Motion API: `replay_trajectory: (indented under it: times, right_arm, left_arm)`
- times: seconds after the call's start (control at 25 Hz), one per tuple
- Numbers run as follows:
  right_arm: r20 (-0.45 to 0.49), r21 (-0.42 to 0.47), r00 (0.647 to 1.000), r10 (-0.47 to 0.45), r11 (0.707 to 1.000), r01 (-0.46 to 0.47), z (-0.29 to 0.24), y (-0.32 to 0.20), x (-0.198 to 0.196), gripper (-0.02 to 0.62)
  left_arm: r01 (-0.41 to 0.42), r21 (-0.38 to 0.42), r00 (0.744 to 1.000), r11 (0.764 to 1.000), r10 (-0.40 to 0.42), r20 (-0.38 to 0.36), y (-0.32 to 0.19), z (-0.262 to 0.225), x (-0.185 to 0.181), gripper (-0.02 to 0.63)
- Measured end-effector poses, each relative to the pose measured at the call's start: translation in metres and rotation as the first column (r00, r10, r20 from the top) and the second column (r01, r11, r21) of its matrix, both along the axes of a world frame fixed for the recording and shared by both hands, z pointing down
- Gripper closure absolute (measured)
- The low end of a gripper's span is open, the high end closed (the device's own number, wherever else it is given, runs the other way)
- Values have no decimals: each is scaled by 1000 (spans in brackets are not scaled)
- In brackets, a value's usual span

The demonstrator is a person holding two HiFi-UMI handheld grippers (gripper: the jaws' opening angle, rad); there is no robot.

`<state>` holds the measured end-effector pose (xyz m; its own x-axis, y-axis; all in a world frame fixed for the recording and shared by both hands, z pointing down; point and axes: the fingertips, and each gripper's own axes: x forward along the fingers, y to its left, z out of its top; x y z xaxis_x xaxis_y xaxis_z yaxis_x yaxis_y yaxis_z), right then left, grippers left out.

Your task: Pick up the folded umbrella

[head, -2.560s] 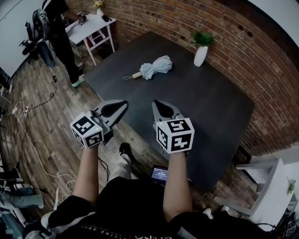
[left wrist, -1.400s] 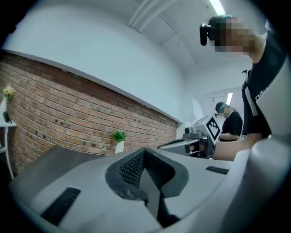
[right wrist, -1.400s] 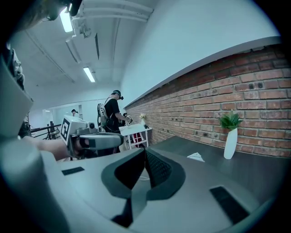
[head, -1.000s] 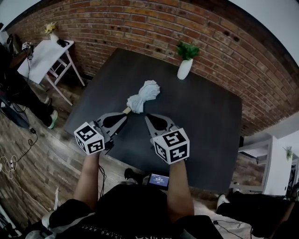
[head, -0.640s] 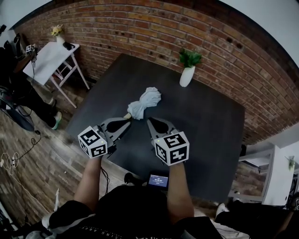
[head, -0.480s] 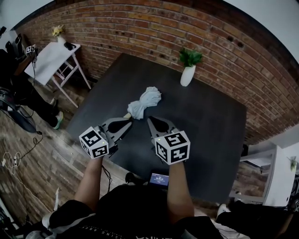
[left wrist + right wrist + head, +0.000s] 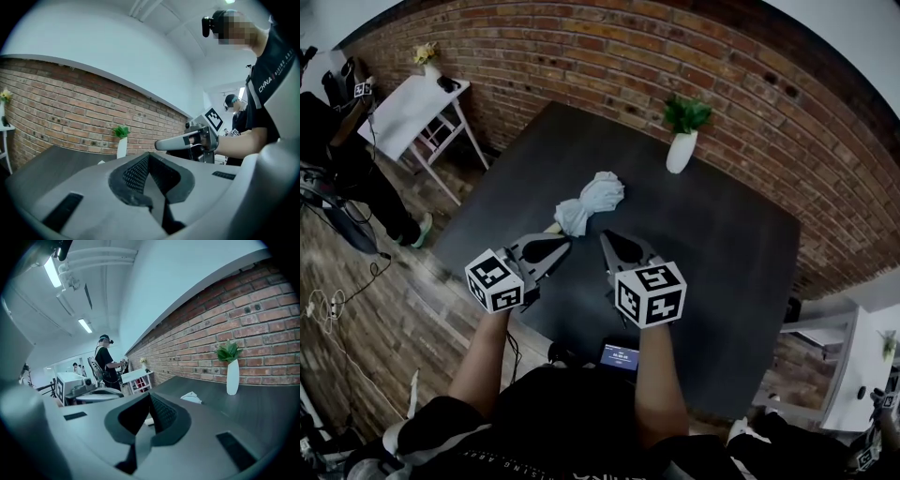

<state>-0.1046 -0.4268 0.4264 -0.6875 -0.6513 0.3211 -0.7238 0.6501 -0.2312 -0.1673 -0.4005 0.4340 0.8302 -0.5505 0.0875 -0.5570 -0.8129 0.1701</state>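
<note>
The folded umbrella (image 7: 591, 201), pale grey with a tan handle end (image 7: 553, 228), lies on the dark table (image 7: 722, 234) near its front left side. My left gripper (image 7: 564, 245) is shut and empty, its tip just short of the handle end. My right gripper (image 7: 606, 236) also looks shut and empty, slightly right of the handle. In the right gripper view the umbrella (image 7: 191, 397) shows as a pale bundle beyond the closed jaws of the right gripper (image 7: 150, 394). In the left gripper view the left gripper (image 7: 149, 154) has its pads together, with the right gripper (image 7: 161, 144) ahead of it.
A white vase with a green plant (image 7: 682, 148) stands at the table's far edge by the brick wall (image 7: 581, 56). A white side table (image 7: 417, 98) and a person (image 7: 342, 141) are at the far left. A small screen (image 7: 622, 356) sits below my arms.
Both grippers have moved forward over the table's near edge toward the umbrella's handle end. Their jaws look unchanged. The view has swung, so the umbrella now lies straight ahead.
</note>
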Motion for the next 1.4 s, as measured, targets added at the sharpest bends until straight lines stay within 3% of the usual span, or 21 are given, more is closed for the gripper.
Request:
replay_trajectory:
  times: [0.32,0.64,0.92,1.2,1.4]
  right_arm:
    - [24,-17,999,-33,999,33,6,-5,18,586]
    - [70,-61,996,-53,996,58,24,-10,26,586]
    - [106,-99,994,-29,994,39,35,-27,19,586]
    - [86,-145,996,2,989,11,53,-56,9,586]
    - [78,-171,997,25,985,-11,67,-77,5,586]
  left_arm:
    - [40,-33,999,999,-40,-3,-5,6,15,603]
    - [121,-84,992,989,-118,44,-11,24,14,603]
    - [115,-150,991,982,-103,80,-46,41,4,603]
    - [91,-226,991,970,-67,114,-98,68,1,600]
    - [95,-270,987,958,-56,148,-130,94,0,559]
